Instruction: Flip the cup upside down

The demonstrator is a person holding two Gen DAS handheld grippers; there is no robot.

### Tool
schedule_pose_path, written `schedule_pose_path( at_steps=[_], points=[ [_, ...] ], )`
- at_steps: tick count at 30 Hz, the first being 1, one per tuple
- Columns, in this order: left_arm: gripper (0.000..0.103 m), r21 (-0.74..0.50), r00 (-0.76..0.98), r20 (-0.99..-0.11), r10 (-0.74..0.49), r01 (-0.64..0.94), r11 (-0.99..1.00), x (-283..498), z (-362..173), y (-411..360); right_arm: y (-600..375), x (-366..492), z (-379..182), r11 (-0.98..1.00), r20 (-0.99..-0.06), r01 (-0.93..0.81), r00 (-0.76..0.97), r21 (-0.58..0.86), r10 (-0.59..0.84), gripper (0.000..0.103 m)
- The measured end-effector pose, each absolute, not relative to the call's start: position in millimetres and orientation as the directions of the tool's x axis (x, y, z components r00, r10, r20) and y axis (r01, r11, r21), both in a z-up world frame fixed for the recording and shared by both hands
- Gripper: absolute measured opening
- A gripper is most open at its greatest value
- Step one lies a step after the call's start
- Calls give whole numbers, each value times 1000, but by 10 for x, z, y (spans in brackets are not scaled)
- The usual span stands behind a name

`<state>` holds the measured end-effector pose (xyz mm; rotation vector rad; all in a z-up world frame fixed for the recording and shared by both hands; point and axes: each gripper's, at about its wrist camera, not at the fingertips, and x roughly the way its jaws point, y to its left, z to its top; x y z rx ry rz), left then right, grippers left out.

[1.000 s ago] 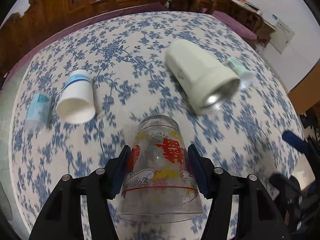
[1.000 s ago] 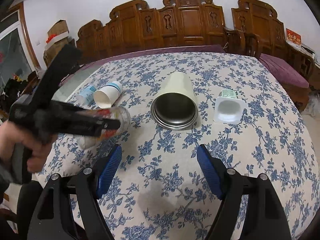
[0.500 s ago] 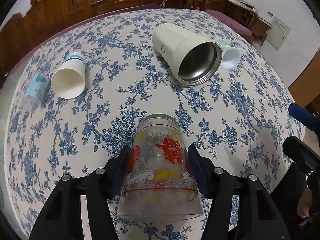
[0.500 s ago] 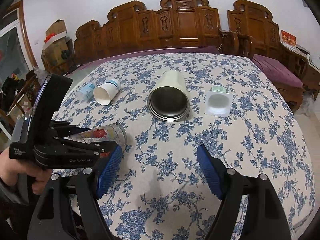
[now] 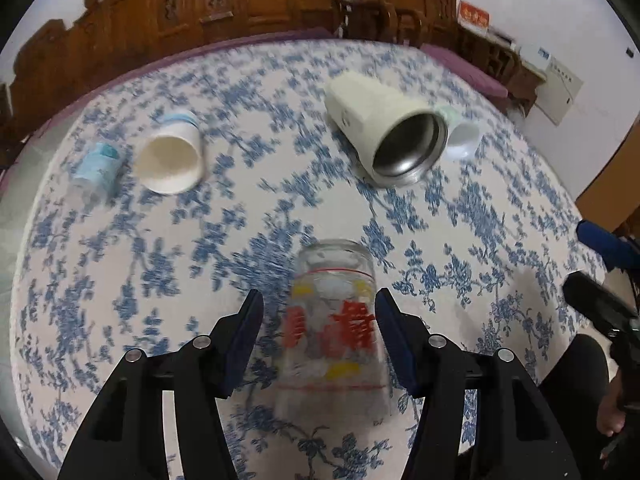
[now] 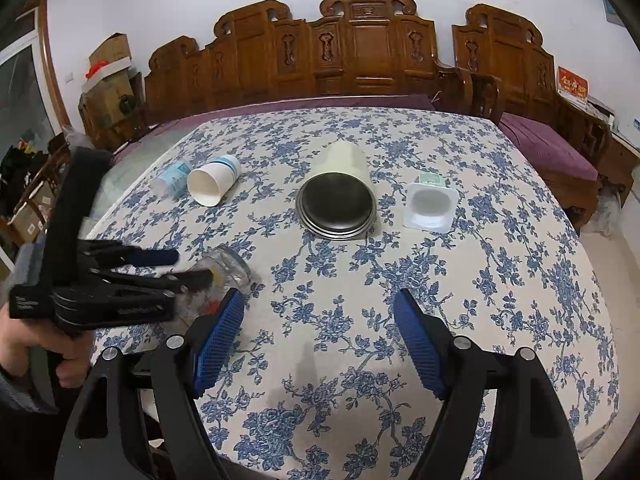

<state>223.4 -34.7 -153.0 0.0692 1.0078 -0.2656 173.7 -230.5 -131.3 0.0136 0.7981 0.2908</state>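
A clear glass cup with red characters stands upside down on the floral tablecloth, base up. My left gripper is open, its blue pads on either side of the cup with small gaps. The cup also shows in the right wrist view, partly hidden behind the left gripper. My right gripper is open and empty above the table's near edge.
A cream steel-lined tumbler lies on its side mid-table. A white paper cup and a small plastic bottle lie at the left. A white square tub lies at the right. Carved wooden benches stand behind.
The left gripper set the glass down upside down and opened; its pads now stand apart from the cup. The right gripper has stayed open and near still.
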Motion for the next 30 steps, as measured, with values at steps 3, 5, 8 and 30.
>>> schedule_pose_path(
  at_steps=[3, 5, 8, 30],
  points=[
    [56, -63, 561, -807, -183, 226, 972, 2109, -1398, -193, -2212, 1717, -1298, 960, -707, -263, 659, 101, 255, 79],
    [61, -58, 594, -786, -169, 202, 978, 2034, -1325, -83, -2155, 1717, -1288, 959, -709, -267, 657, 97, 255, 79],
    [84, -57, 647, -749, -145, 155, 986, 1962, -1209, 93, -2029, 1724, -1267, 955, -711, -283, 654, 87, 258, 79],
    [94, -36, 727, -686, -29, 6, 999, 1925, -1221, 883, -1189, 2417, -1625, 919, -847, -325, 403, 222, 347, 79]
  ],
)
